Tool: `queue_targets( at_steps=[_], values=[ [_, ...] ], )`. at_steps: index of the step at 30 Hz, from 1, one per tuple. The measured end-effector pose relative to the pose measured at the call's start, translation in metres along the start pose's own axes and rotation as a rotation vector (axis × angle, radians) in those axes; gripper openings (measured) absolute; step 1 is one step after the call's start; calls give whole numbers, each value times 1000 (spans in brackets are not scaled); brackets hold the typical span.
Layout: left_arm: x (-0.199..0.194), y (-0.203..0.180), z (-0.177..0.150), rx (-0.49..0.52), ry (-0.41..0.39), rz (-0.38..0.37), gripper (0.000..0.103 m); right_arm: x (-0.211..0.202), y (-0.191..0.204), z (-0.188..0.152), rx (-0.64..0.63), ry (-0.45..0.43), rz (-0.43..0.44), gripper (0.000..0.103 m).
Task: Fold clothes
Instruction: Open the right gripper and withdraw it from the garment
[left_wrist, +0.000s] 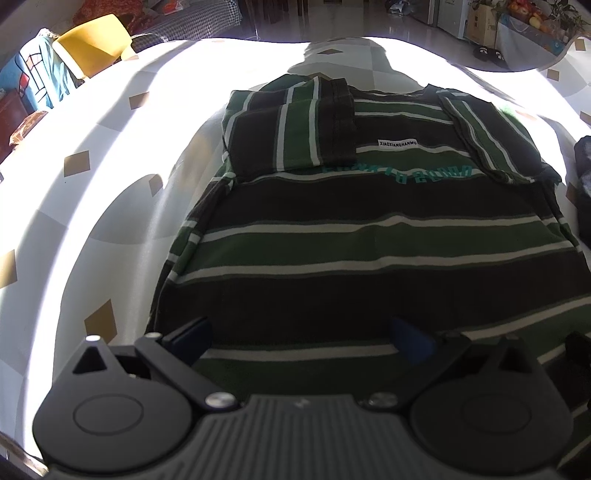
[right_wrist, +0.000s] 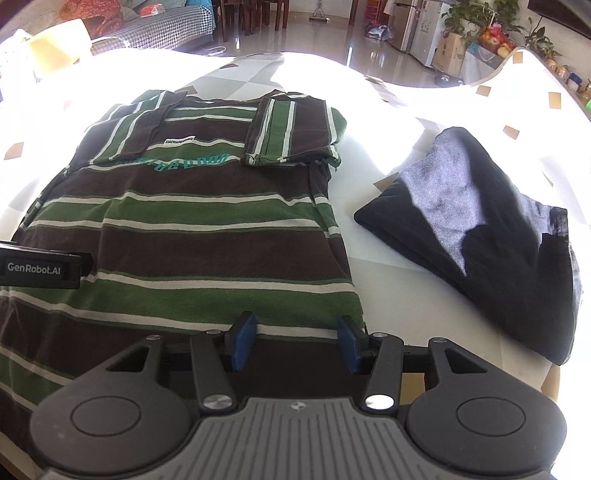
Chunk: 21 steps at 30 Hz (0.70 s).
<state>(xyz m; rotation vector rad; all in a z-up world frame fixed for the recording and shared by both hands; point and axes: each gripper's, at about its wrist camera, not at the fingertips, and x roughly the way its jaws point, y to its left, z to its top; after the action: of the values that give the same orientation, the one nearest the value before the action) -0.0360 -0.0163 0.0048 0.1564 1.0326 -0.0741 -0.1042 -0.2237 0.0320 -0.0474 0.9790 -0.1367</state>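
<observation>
Both tongs (left_wrist: 301, 341) (right_wrist: 295, 341) gape over a striped shirt (right_wrist: 192, 229) on the sunlit patterned tablecloth (left_wrist: 74, 192).

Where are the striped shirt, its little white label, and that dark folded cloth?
striped shirt (right_wrist: 192, 236): right wrist view, mid body.
white label (left_wrist: 397, 143): left wrist view, label's centre.
dark folded cloth (right_wrist: 480, 236): right wrist view, top face.

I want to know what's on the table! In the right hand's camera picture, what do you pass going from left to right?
Left gripper's black body → striped shirt with both sleeves folded in → bare strip of white table → folded dark garment.
</observation>
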Motion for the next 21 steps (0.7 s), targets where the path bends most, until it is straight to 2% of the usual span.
queue_targets(
  at_steps=[21],
  values=[
    [-1,-1,-3,-5,15,-22,103,-2,0,0,11,-3,-8,51]
  ],
)
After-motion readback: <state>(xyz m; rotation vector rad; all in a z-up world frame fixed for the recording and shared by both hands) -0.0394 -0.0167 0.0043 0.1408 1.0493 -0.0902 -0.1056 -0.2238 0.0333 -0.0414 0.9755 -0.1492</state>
